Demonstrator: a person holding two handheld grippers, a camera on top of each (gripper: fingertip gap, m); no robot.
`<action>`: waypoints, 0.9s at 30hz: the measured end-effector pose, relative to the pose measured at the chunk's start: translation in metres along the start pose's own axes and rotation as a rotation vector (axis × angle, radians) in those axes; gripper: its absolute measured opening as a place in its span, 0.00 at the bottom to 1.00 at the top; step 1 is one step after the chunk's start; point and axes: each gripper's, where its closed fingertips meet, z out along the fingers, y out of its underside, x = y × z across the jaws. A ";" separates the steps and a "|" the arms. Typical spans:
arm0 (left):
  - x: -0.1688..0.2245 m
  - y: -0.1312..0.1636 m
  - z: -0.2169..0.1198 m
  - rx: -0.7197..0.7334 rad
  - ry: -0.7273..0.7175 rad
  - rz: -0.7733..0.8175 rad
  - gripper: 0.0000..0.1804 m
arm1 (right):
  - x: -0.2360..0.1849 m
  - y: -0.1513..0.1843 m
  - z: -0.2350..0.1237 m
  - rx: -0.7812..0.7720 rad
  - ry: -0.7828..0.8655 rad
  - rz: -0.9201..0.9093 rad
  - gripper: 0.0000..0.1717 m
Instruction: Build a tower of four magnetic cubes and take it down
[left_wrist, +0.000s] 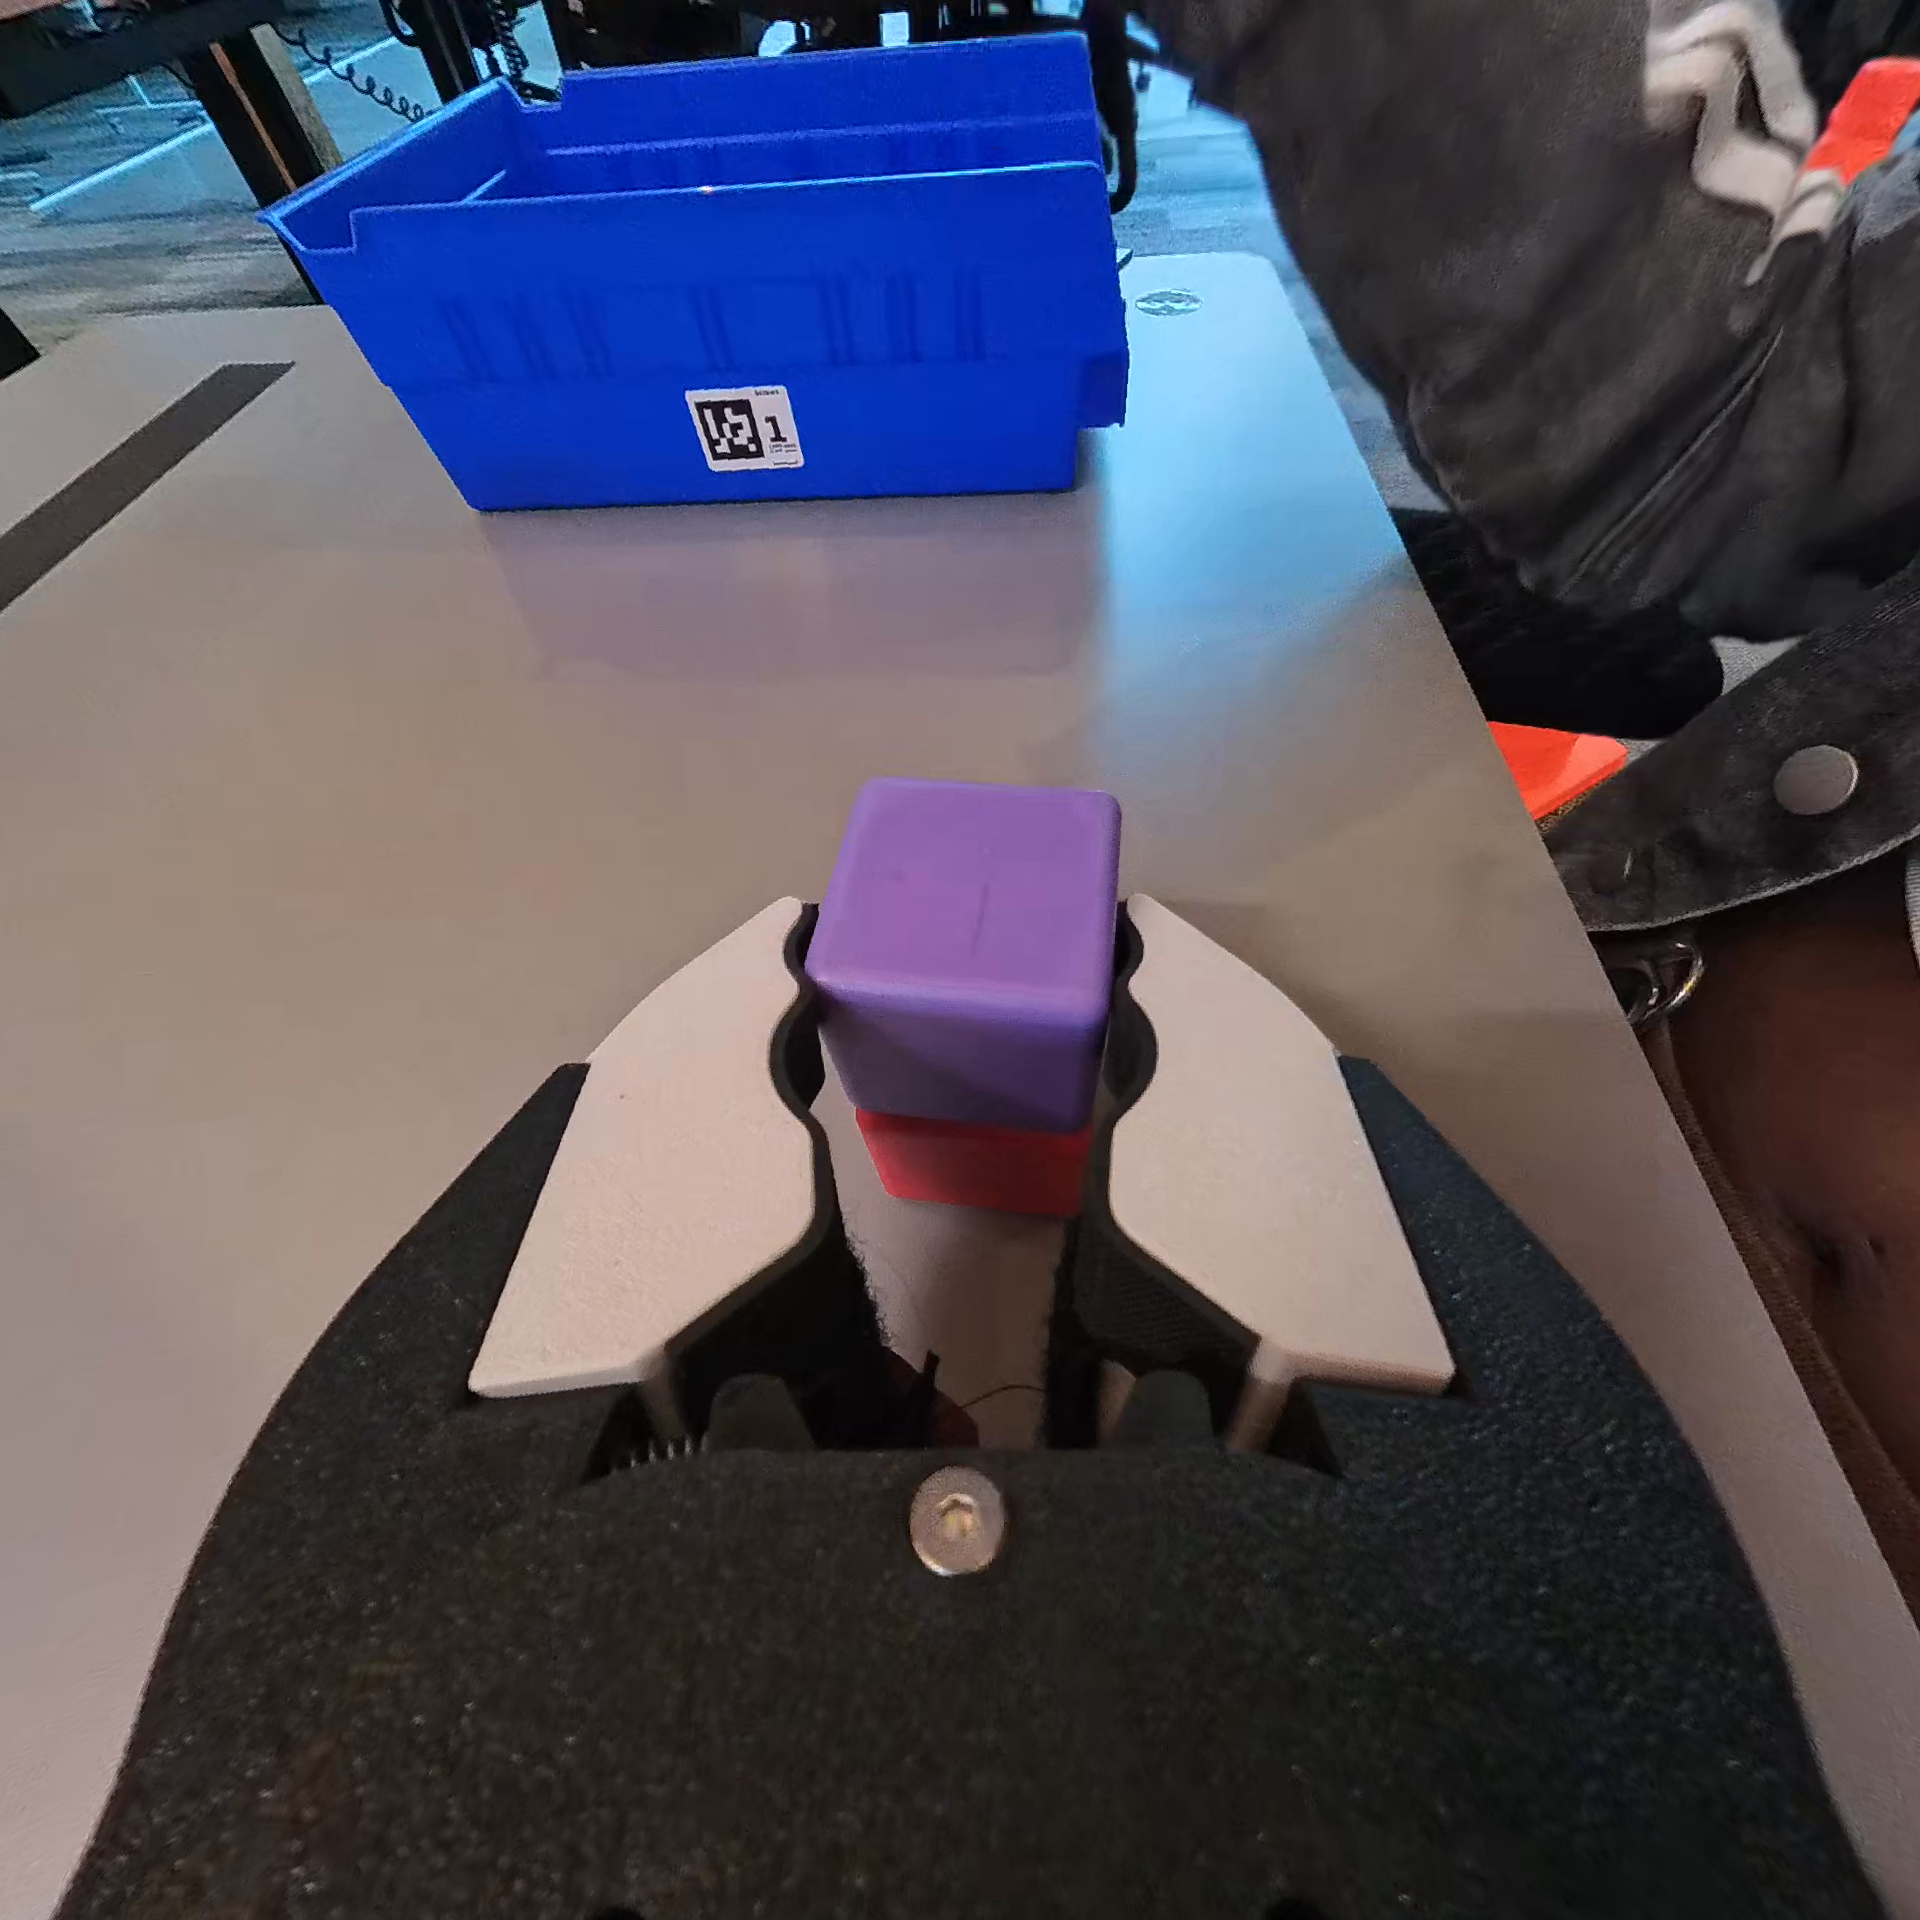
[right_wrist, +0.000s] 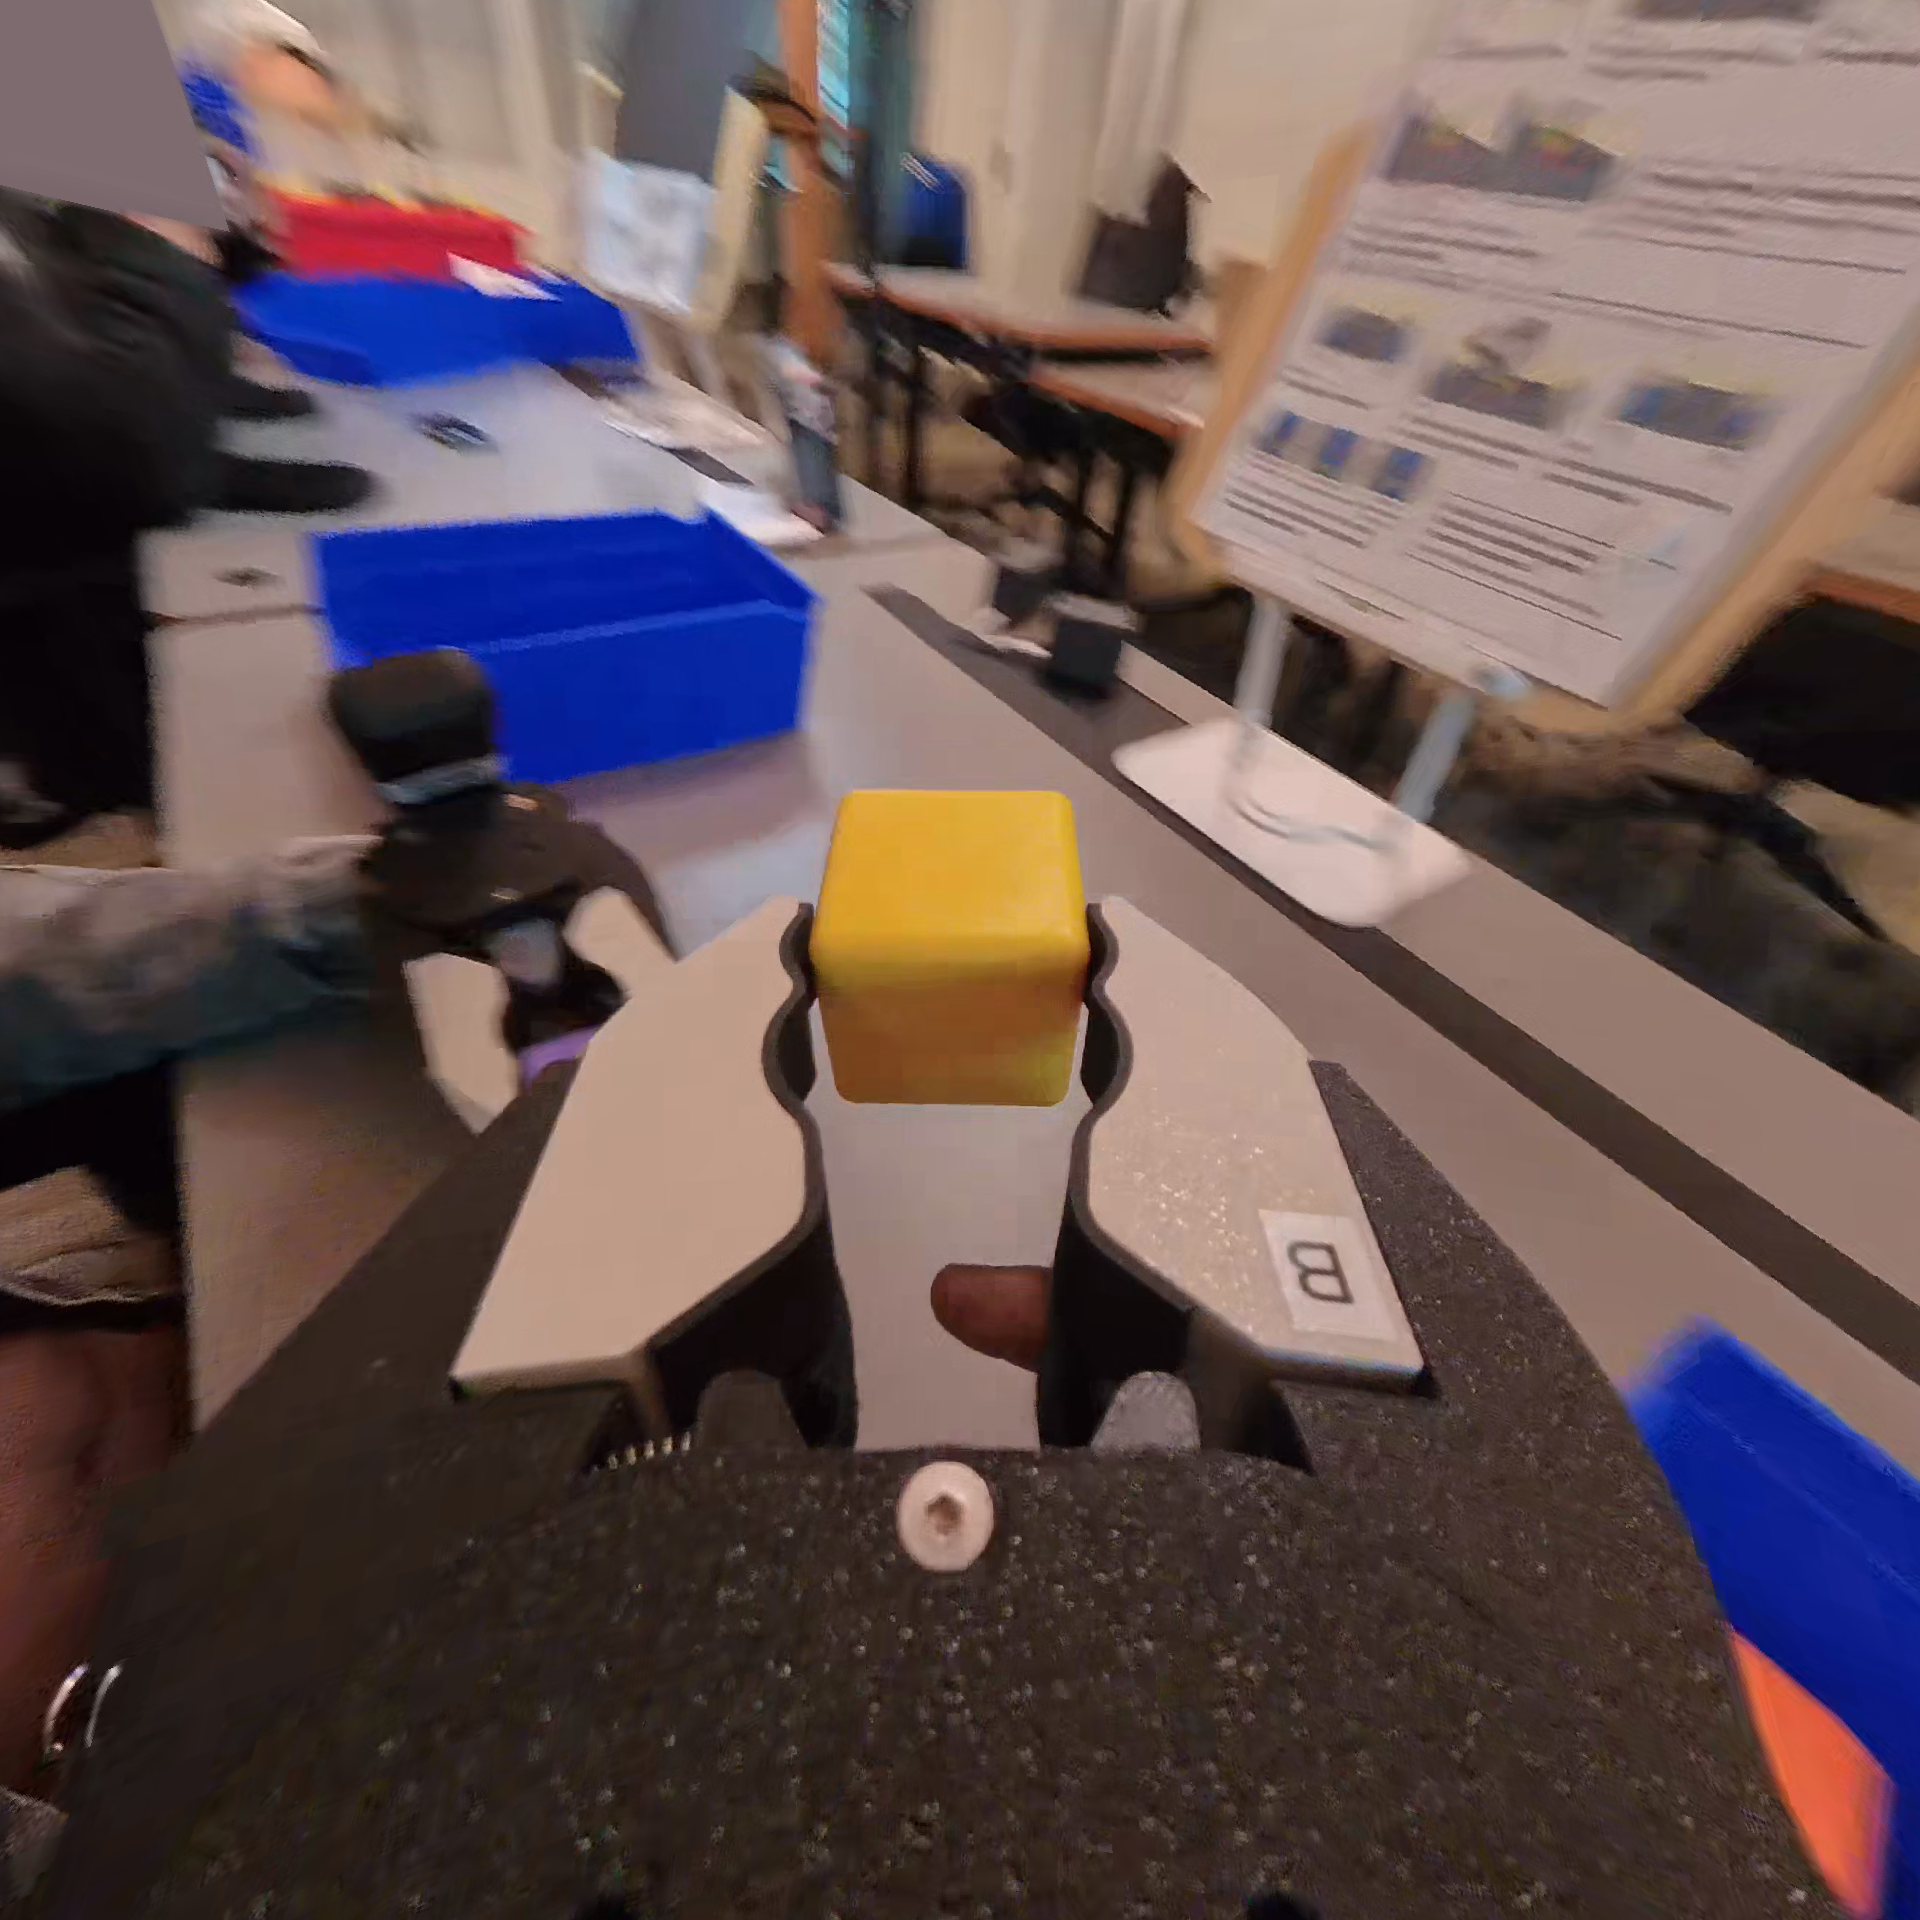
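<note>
Left wrist view, centre frame: the left gripper (left_wrist: 961, 997) is clamped on a purple cube (left_wrist: 961, 935) sitting on a red cube (left_wrist: 977, 1169) on the table (left_wrist: 416, 831), with a blue bin (left_wrist: 727, 312) at upper centre. Right wrist view, centre: the right gripper (right_wrist: 948, 987) pinches a yellow cube (right_wrist: 951, 935) clear above the table. Only two cubes look stacked; whether the tower is going up or coming down, I can't tell. No fourth cube shows.

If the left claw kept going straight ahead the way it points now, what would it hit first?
Probably the blue plastic bin standing ahead on the grey table; nothing shows between it and the purple cube the left claw grips, though depth is uncertain.
</note>
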 end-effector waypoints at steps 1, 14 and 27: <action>0.000 0.000 0.000 0.000 -0.001 0.000 0.29 | 0.017 0.001 -0.013 -0.057 0.073 0.009 0.28; 0.000 0.000 0.000 0.004 0.002 0.004 0.29 | 0.168 0.171 -0.144 -0.995 0.521 0.452 0.29; 0.001 0.000 0.000 0.003 0.002 0.003 0.29 | 0.192 0.256 -0.173 -1.442 0.471 0.628 0.29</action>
